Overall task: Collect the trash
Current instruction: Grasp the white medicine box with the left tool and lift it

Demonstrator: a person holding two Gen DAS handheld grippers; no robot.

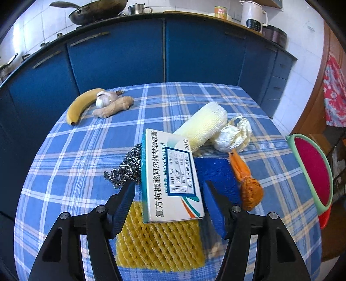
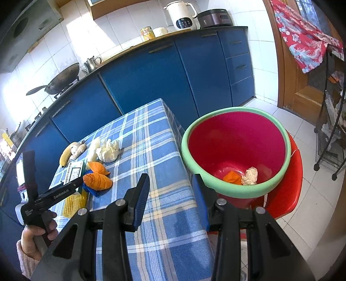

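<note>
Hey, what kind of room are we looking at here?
Most likely a home kitchen. A wok sits on a stove along a counter over blue cabinets, with a white electric kettle further along. In front stands a table under a blue checked cloth.

1. One banana (image 1: 81, 106), one garlic bulb (image 1: 106, 98), one ginger root (image 1: 113, 108) on the table (image 1: 64, 151).
2. One medicine box (image 1: 170, 179), one steel scrubber (image 1: 127, 168), one foam net (image 1: 160, 244).
3. Two scraps in the bucket (image 2: 234, 190).
</note>
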